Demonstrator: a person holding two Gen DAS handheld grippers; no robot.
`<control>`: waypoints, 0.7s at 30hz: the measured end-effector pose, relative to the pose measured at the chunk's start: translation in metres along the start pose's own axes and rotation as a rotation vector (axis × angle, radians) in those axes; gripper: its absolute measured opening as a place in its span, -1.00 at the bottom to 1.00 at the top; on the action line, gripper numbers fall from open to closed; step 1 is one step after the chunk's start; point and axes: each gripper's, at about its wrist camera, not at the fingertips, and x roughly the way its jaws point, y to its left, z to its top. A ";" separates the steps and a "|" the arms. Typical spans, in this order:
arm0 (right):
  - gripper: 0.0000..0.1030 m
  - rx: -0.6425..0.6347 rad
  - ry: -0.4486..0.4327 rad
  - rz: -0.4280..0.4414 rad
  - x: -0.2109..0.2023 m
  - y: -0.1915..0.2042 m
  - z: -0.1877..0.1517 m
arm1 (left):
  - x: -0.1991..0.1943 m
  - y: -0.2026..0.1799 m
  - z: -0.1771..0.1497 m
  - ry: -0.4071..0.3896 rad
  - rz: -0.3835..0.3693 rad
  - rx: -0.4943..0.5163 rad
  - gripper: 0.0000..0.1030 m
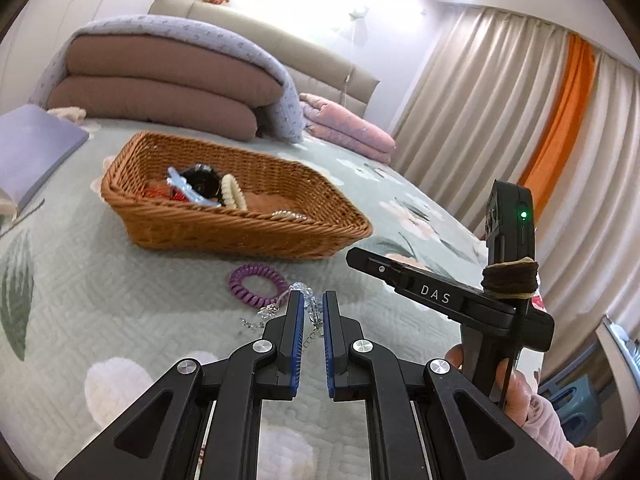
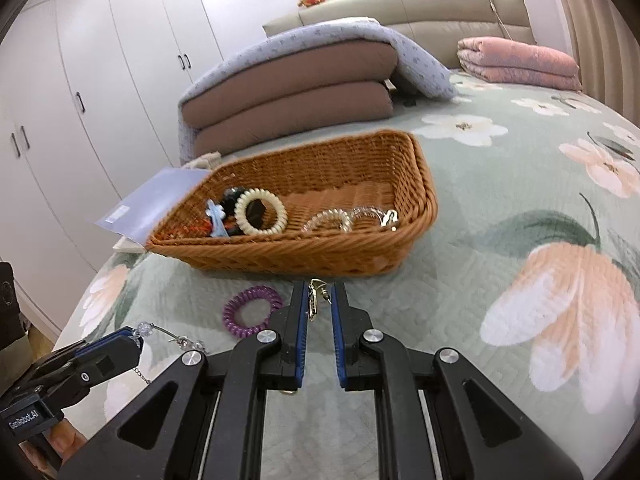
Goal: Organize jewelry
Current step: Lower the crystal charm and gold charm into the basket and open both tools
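Note:
A wicker basket point(image 1: 208, 236) point(image 2: 320, 256) sits on the flowered bedspread with hair ties, a blue clip and clear coil bands inside. A purple coil hair tie point(image 1: 256, 286) point(image 2: 251, 312) lies in front of it. My left gripper point(image 1: 313, 304) point(image 2: 136, 336) is open, its fingers on either side of a silver crystal bracelet point(image 1: 308, 300) point(image 2: 176, 338) lying on the bed. My right gripper point(image 2: 320, 300) is open around a gold earring point(image 2: 315, 298) that hangs against the left pad; its side shows in the left wrist view point(image 1: 440, 296).
Folded brown and lavender quilts point(image 2: 288, 92) and a pink quilt point(image 2: 520, 62) lie behind the basket. A lavender folder point(image 2: 156, 204) rests left of the basket. Curtains point(image 1: 520, 120) hang to the right, wardrobes point(image 2: 80, 100) to the left.

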 end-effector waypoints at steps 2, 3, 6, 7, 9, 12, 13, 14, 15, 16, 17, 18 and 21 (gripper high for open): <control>-0.74 -0.001 -0.009 0.006 -0.003 0.001 0.000 | -0.004 -0.003 0.004 -0.014 -0.008 0.010 -0.82; -0.74 -0.001 -0.012 0.008 -0.003 0.001 0.001 | -0.006 -0.005 0.007 -0.022 -0.013 0.015 -0.82; -0.74 0.001 -0.028 0.016 -0.008 0.003 0.002 | -0.012 -0.010 0.015 -0.052 0.009 0.035 -0.82; -0.74 0.001 -0.034 0.018 -0.011 0.003 0.003 | -0.013 -0.012 0.016 -0.058 0.020 0.044 -0.82; -0.74 -0.001 -0.048 0.024 -0.016 0.004 0.005 | -0.012 -0.015 0.020 -0.057 0.019 0.055 -0.82; -0.74 0.006 -0.062 0.030 -0.022 0.004 0.010 | -0.014 -0.021 0.030 -0.071 0.027 0.086 -0.82; -0.74 0.011 -0.066 0.030 -0.024 0.004 0.012 | -0.015 -0.024 0.035 -0.080 0.032 0.100 -0.82; -0.74 0.020 -0.072 0.027 -0.026 0.004 0.016 | -0.014 -0.026 0.042 -0.087 0.035 0.112 -0.82; -0.74 0.023 -0.075 0.023 -0.027 0.004 0.021 | -0.012 -0.028 0.052 -0.092 0.034 0.124 -0.82; -0.74 0.028 -0.078 0.024 -0.028 0.003 0.028 | -0.009 -0.029 0.063 -0.096 0.031 0.138 -0.82; -0.73 0.035 -0.083 0.029 -0.028 0.002 0.035 | -0.005 -0.031 0.074 -0.102 0.030 0.151 -0.82; -0.73 0.043 -0.090 0.029 -0.027 0.000 0.042 | -0.002 -0.031 0.084 -0.106 0.031 0.157 -0.82; -0.74 0.042 -0.105 0.014 -0.014 -0.003 0.068 | 0.017 -0.025 0.113 -0.117 0.004 0.140 -0.82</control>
